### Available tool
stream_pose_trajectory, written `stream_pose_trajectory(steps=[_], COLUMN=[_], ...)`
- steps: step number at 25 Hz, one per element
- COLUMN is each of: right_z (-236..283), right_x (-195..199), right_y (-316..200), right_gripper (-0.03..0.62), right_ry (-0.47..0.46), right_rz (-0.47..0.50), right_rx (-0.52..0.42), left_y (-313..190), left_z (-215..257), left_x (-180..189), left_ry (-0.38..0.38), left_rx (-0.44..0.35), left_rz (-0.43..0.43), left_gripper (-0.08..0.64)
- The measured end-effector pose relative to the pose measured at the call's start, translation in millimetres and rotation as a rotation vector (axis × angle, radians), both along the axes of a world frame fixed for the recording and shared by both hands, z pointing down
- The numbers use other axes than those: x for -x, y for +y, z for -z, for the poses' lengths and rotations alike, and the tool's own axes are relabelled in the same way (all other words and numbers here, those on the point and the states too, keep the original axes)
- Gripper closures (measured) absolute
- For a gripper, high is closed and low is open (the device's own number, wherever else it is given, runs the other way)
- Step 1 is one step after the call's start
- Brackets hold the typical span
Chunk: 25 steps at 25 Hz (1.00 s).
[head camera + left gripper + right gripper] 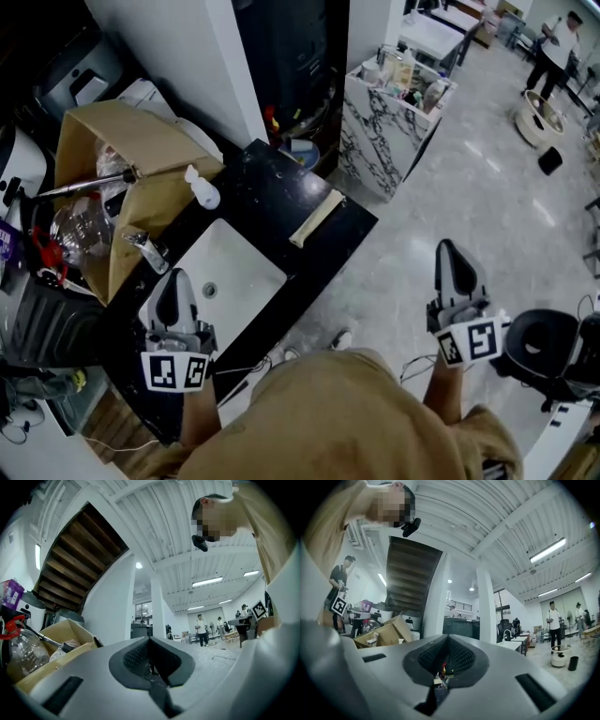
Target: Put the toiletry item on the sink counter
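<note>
Head view looks steeply down on a black counter (272, 178) with a white sink basin (246, 265) set into it and a metal faucet (145, 249) at the basin's left edge. The toiletry item, a white pump bottle (202, 189), sits on the counter past the basin and touches the flap of an open cardboard box (98, 141) that holds clutter. A long beige pack (316, 217) lies on the counter to the right of the bottle, well apart from it, with one end near the counter's front edge. The left gripper (172, 276) hangs over the near left corner of the basin and points toward the faucet. Its jaws are pressed together with nothing between them, which the left gripper view confirms: the dark pads meet in a single seam. The right gripper (450, 247) is well off to the right, over the pale marbled floor (487, 178) and clear of the counter. The right gripper view shows its pads closed on each other too, and it grasps nothing. Neither gripper touches the bottle. A marble-patterned cabinet (380, 136) loaded with small items stands beyond the counter's far end, and a black chair (548, 349) is near the right gripper.
</note>
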State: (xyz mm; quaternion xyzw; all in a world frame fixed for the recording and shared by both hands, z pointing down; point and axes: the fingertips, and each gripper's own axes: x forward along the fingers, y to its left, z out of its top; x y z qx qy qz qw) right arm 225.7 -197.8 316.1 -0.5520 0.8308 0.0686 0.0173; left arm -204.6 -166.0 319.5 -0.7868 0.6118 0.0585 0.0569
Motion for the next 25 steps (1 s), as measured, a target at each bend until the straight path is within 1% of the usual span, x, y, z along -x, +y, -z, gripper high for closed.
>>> stream_pose_trajectory(steps=[3, 12, 25], right_z=[1, 14, 12], right_x=[5, 29, 42], right_y=[1, 5, 15], right_gripper=[0.589, 0.589, 0.589], right_ry=[-0.004, -0.016, -0.030], right_rz=[0.016, 0.063, 0.055], right_rx=[0.000, -0.024, -0.012], left_y=[1, -15, -8], left_z=[-2, 7, 8], left_x=[-9, -31, -23], left_ry=[-0.019, 0.021, 0.040], left_rx=[-0.001, -0.034, -0.036], left_rz=[-0.029, -0.101, -0.128], left_gripper=[0.557, 0.557, 0.557])
